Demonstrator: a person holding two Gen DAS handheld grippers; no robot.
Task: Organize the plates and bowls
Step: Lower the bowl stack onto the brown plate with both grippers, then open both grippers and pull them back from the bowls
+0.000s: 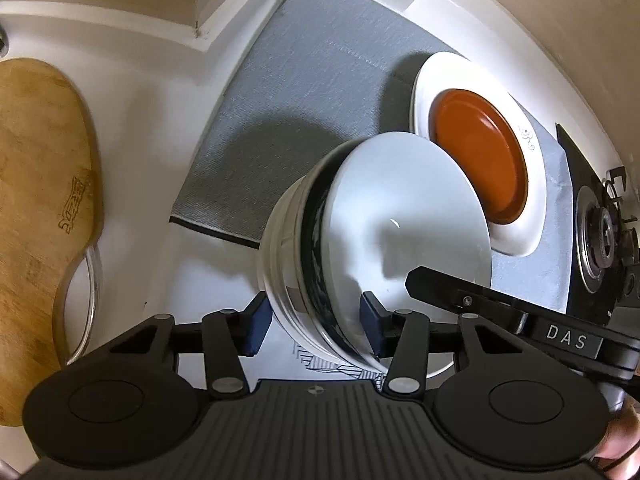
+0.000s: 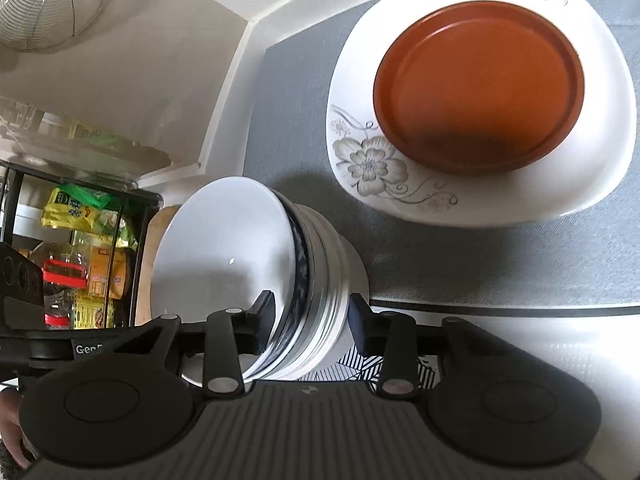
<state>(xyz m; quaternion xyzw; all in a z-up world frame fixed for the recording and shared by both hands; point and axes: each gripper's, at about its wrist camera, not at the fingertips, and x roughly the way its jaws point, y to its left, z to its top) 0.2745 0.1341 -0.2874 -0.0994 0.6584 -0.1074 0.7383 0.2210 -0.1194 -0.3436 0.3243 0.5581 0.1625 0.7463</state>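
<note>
The left gripper (image 1: pixel 314 320) and the right gripper (image 2: pixel 312 320) are each straddling one side of the stack of bowls (image 1: pixel 360 248) at the middle of both frames. I cannot tell if the pads are pressing. The bowls are looking hard, shiny, slippery and breakable — and heavy together, so the rims are the best place to hold. Farther up right, the orange plate (image 2: pixel 478 84) is sitting on the flowered plate (image 2: pixel 360 160). The stack's bottom is hiding — its count is unclear.
</note>
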